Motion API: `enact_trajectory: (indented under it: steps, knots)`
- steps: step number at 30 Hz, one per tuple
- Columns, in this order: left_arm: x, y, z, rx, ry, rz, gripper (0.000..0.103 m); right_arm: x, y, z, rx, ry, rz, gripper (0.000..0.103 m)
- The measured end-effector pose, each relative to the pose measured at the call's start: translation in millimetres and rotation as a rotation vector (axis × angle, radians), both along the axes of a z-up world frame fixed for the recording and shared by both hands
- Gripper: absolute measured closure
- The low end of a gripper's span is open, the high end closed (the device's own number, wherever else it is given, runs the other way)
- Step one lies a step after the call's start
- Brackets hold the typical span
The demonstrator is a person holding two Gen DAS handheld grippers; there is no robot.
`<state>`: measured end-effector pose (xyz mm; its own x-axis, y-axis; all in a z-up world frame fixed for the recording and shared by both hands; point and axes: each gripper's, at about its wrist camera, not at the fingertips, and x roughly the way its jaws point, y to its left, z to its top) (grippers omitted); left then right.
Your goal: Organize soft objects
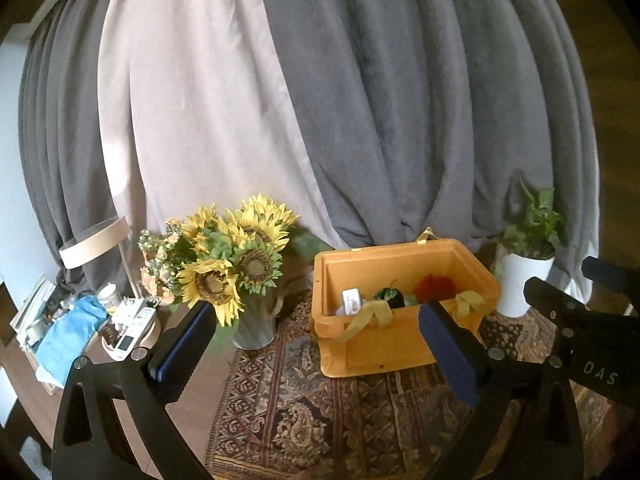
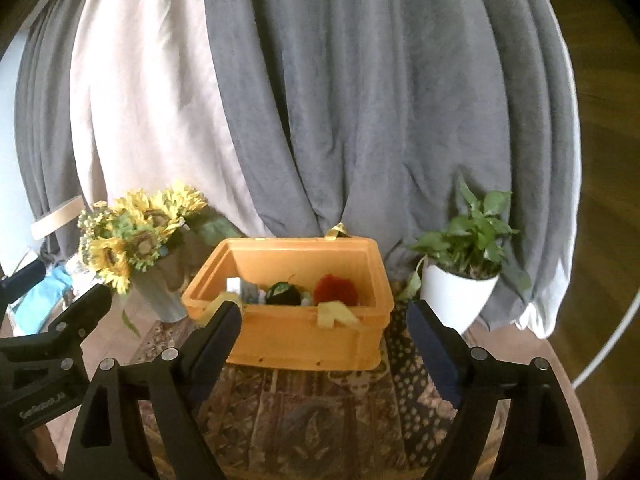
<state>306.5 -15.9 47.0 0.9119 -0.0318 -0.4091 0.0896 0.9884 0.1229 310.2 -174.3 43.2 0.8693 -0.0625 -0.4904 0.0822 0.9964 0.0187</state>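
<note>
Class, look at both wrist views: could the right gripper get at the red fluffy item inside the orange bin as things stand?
Probably yes. The orange bin is open-topped, the red fluffy item lies uncovered, and the right gripper has its jaws open and empty, though it must clear the near wall.

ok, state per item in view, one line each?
left gripper: open, empty
right gripper: open, empty
orange bin: lidless, upright on the patterned rug
red pom-pom: inside bin
dark green toy: inside bin
sunflower vase: upright, left of bin
potted plant: upright, right of bin
</note>
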Motion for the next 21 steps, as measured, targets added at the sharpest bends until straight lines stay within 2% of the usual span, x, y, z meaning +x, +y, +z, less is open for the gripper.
enact_trajectory:
  steps: [11, 21]
  knots:
    - [-52, 8, 4, 0.0, -0.02, -0.061, 0.0, -64, 11, 0, 0.019, -0.014, -0.075, 0.017]
    - [-119, 1, 10, -0.016, -0.053, -0.04, 0.0, -123, 5, 8, 0.026, -0.022, -0.045, 0.017]
